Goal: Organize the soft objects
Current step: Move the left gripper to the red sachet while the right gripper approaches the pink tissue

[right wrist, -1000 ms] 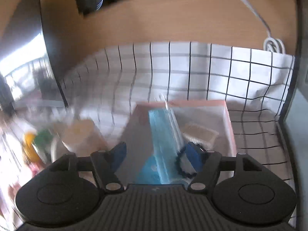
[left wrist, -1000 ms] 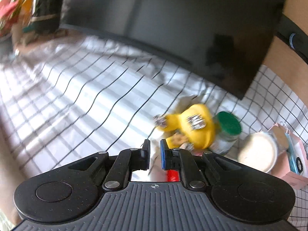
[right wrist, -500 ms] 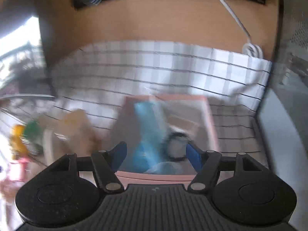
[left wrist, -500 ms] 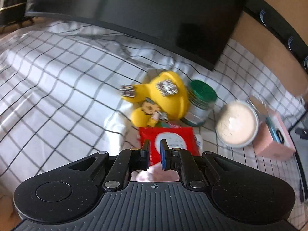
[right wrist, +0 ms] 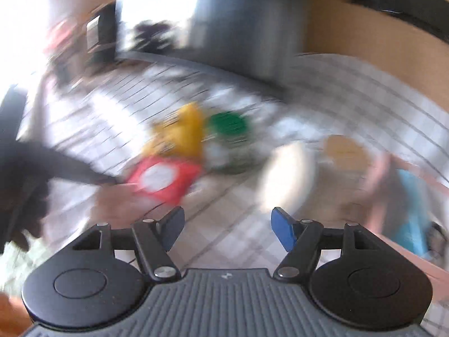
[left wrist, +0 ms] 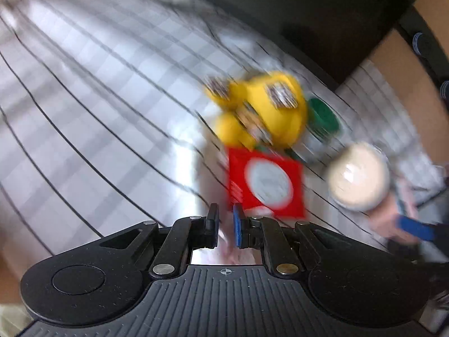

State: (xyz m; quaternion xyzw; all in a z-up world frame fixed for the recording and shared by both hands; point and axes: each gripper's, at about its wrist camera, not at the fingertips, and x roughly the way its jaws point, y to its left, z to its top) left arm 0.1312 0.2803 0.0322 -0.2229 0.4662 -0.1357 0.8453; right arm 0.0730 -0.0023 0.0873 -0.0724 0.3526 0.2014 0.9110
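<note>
Surface: counter under a white cloth (left wrist: pixel 84 106) with a black grid.
Yellow toy (left wrist: pixel 263 112): soft, with patterned patches, lying on the cloth mid-frame in the left view; blurred. Also seen from the right wrist (right wrist: pixel 182 132).
Red pack (left wrist: pixel 266 185): flat, with a white oval on its face, touching the toy's near side, just ahead of the left gripper; in the right view (right wrist: pixel 162 179) it sits left of centre.
Green-lid jar (left wrist: pixel 322 115): just beside the toy, on its right.
Cream tub (left wrist: pixel 359 179): round, right of the red pack, near the jar.
Pink box (right wrist: pixel 393 185): at the right edge of the right view, with a light-blue item (right wrist: pixel 412 210) inside; details blurred.
Monitor (left wrist: pixel 280 8): dark panel behind the cloth.
Left gripper (left wrist: pixel 226 224): jaws nearly together with only a slit between them; a pale, blurred patch shows in the slit, and I cannot tell whether anything is held.
Right gripper (right wrist: pixel 227 227): jaws spread wide, nothing between them, above bare cloth.
</note>
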